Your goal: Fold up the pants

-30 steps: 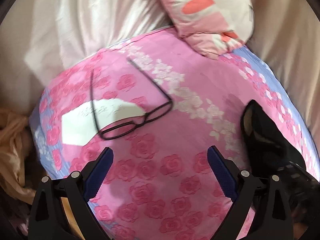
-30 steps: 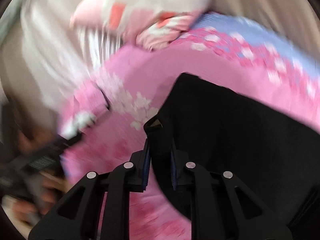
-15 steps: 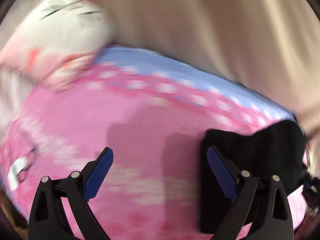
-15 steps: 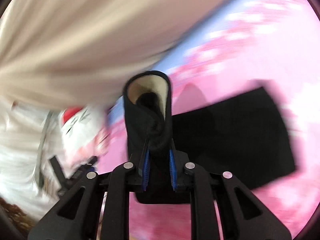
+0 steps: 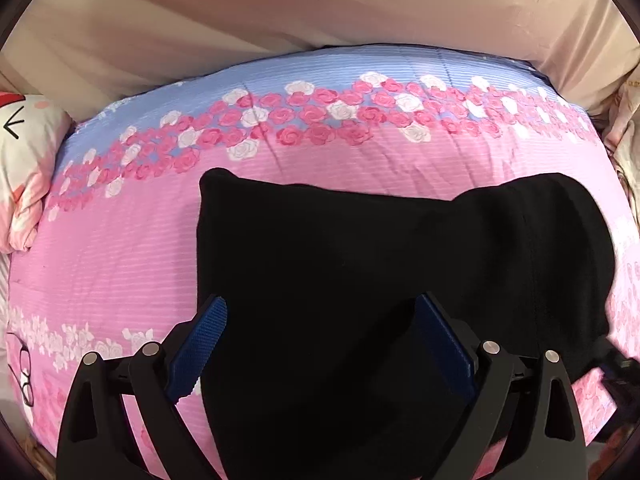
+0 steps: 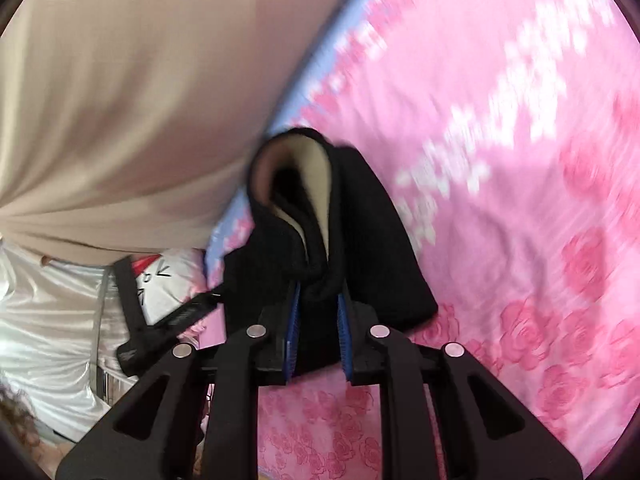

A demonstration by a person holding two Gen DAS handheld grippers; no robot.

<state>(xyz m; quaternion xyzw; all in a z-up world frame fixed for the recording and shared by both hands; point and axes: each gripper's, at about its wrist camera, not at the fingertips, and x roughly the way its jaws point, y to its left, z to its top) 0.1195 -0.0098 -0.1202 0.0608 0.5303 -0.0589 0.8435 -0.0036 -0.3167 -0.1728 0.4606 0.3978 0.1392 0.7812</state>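
The black pants [image 5: 360,272] lie spread on the pink rose-print bedspread [image 5: 120,248], filling the lower middle and right of the left wrist view. My left gripper [image 5: 320,344] is open just above them, its blue pads [image 5: 198,350] wide apart with cloth between and below them. My right gripper [image 6: 318,332] is shut on a bunched end of the pants [image 6: 316,240], held up off the bed; the beige lining shows in the opening. The left gripper's black body [image 6: 160,328] shows at the left of the right wrist view.
A beige curtain or sheet [image 5: 320,4] hangs behind the bed. A white and pink cartoon pillow [image 5: 24,160] lies at the left edge. Black-framed glasses [image 5: 26,376] lie on the bedspread at the lower left. White satin fabric [image 6: 44,328] is at the left of the right wrist view.
My left gripper swung right from the glasses and paper to over the pants, still open. My right gripper kept its hold and lifted the pants end, turning toward the curtain.
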